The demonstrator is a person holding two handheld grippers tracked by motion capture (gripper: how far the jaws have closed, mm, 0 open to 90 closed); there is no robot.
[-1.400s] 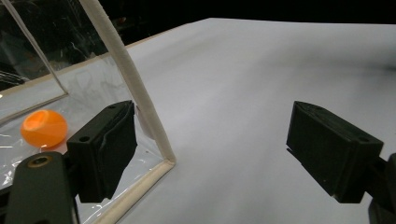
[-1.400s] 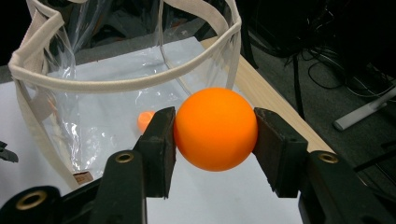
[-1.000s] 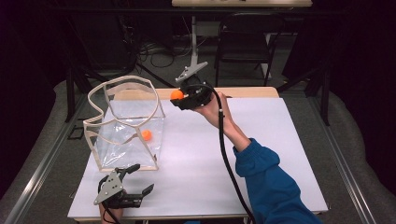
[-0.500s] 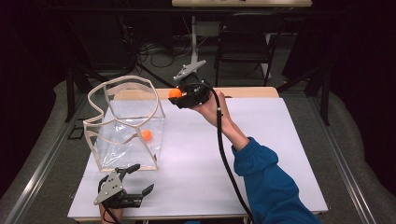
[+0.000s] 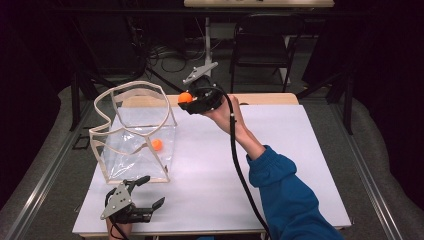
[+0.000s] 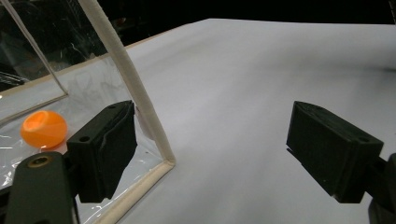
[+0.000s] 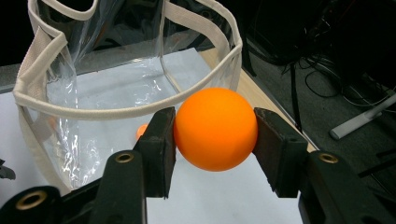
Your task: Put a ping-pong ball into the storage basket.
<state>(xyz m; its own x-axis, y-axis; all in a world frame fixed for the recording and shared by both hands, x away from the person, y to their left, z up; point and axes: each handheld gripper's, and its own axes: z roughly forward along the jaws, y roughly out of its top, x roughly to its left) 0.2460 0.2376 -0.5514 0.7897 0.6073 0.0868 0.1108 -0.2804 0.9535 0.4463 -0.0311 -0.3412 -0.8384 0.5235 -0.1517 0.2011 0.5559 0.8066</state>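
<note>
Two balls: both orange, one gripped, one lying loose inside the bag.
Left gripper [image 5: 142, 199]: at the near edge of the table, resting low by the bag's near corner; jaws spread wide with nothing between them, as the left gripper view shows, one jaw just beside the bag's cream edging.
Table [image 5: 300, 150]: white top, a strip of wood showing along its far edge.
Bag [image 5: 135, 135]: clear plastic with cream trim and looped handles, standing open on the left part of the table, its mouth upward.
Loose ball [image 5: 157, 144]: on the bag's floor, seen through the clear wall; in the left gripper view it sits behind the plastic at [image 6: 44, 129].
Right arm: blue sleeve [image 5: 285, 195] reaching from the near right toward the far middle, a black cable trailing along it.
Right gripper [image 5: 187, 100]: held up in the air near the bag's far right rim, jaws clamped on a ball.
Held ball [image 7: 215, 128]: pinched on both sides between the two black jaws, just outside and level with the bag's rim, not over the opening.
Beyond the table: a dark chair [image 5: 262, 47] and cables on the floor.
</note>
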